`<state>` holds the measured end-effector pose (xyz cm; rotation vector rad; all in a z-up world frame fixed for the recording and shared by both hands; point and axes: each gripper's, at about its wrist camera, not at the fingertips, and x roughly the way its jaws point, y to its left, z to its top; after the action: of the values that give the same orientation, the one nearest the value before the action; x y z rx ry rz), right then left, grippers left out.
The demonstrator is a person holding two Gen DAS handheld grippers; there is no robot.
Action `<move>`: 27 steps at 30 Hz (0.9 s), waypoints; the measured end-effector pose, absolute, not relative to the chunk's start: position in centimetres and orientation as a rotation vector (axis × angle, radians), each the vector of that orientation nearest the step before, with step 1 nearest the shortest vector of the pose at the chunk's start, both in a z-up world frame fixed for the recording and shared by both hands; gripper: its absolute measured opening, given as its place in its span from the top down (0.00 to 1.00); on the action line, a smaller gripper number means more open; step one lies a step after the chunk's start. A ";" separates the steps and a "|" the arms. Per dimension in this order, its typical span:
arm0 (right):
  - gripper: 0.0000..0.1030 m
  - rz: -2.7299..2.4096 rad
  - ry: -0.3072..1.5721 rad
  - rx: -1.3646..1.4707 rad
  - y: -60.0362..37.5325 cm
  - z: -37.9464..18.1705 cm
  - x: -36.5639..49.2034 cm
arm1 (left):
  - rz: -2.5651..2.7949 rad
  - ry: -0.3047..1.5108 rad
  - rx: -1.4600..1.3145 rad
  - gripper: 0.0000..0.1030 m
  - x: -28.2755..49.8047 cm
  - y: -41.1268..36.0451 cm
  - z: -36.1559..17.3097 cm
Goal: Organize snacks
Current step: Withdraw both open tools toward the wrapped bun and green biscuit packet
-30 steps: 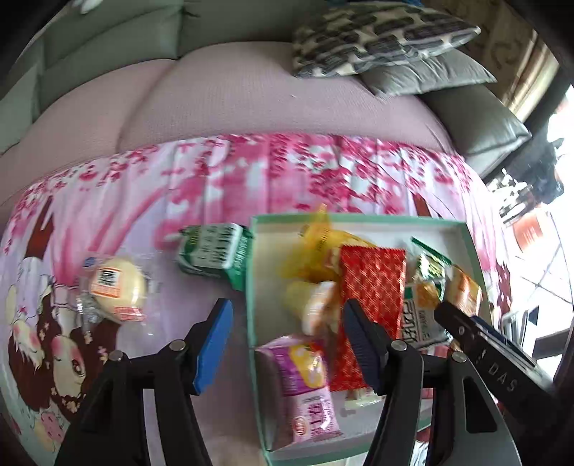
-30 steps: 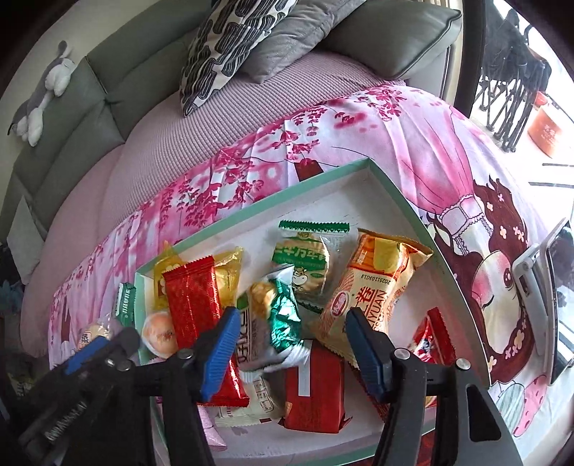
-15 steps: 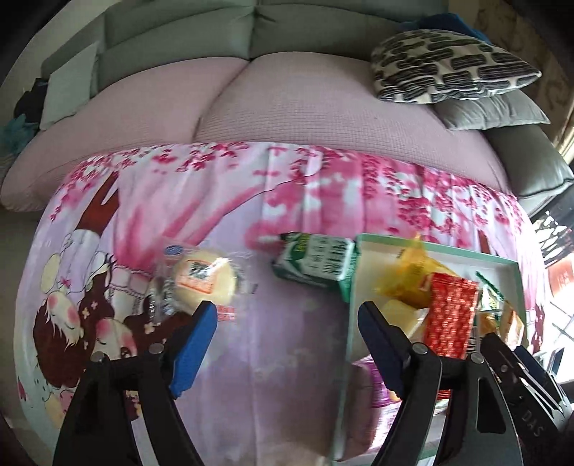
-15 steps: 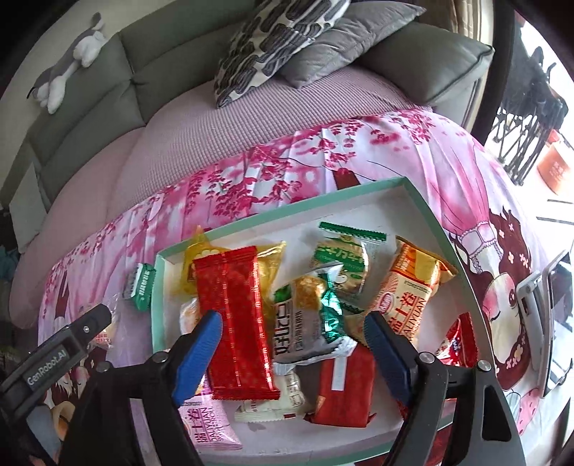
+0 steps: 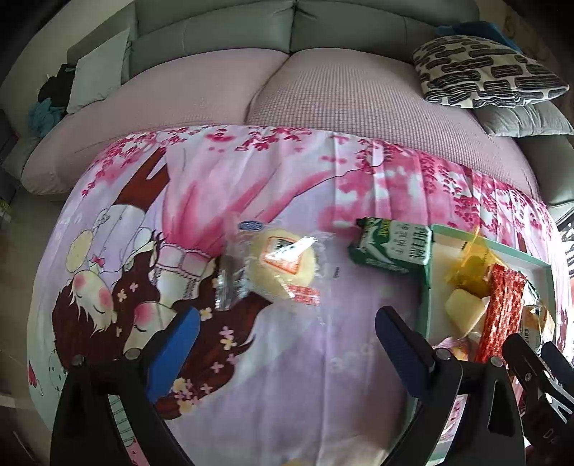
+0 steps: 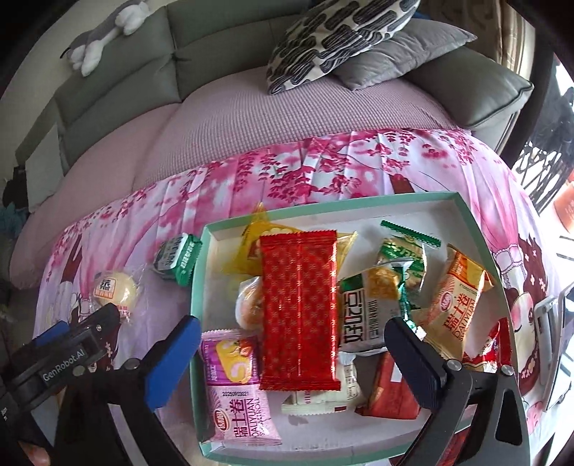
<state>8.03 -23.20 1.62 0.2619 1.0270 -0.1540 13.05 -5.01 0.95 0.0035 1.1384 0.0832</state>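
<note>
A round yellow bun in clear wrap [image 5: 281, 267] lies on the pink cloth [image 5: 323, 358], just ahead of my open, empty left gripper [image 5: 287, 344]. A green snack pack [image 5: 393, 245] lies beside the green-rimmed tray's left wall [image 5: 425, 304]. In the right wrist view the tray [image 6: 358, 204] holds several packets: a long red one [image 6: 299, 308], a purple one [image 6: 236, 387], an orange one [image 6: 457, 301]. My right gripper [image 6: 292, 355] is open and empty above the tray. The bun [image 6: 114, 290] and green pack [image 6: 177, 260] show left of the tray.
A sofa with a pink seat cover [image 5: 287, 96] runs behind the table. A patterned cushion [image 6: 333, 32] and a grey cushion [image 6: 401, 50] lie at its right end. A plush toy [image 6: 100, 39] sits on the backrest. A phone stand [image 6: 552, 329] is at the right.
My left gripper has swung left, off the tray, and now faces the bun. My right gripper has shifted left over the tray. Both stay open.
</note>
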 end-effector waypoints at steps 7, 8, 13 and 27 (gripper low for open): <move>0.00 -0.133 1.029 0.227 -21.5 1.5 8.2 | 0.122 1.141 -0.023 0.05 12.7 -2.3 1.0; 0.00 -0.129 1.028 0.222 -21.2 1.5 8.2 | 0.133 1.142 -0.030 0.05 12.7 -1.7 1.0; 0.00 -0.092 1.020 0.201 -19.2 1.8 8.3 | 0.172 1.159 -0.091 0.05 12.7 1.0 0.4; 0.00 -0.030 1.065 0.167 -15.2 0.4 9.8 | 0.105 1.175 -0.137 0.05 16.0 0.8 0.0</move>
<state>9.79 -15.23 0.44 0.1670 1.0648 -0.0297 16.00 0.78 -0.04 -0.1372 1.1745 0.1051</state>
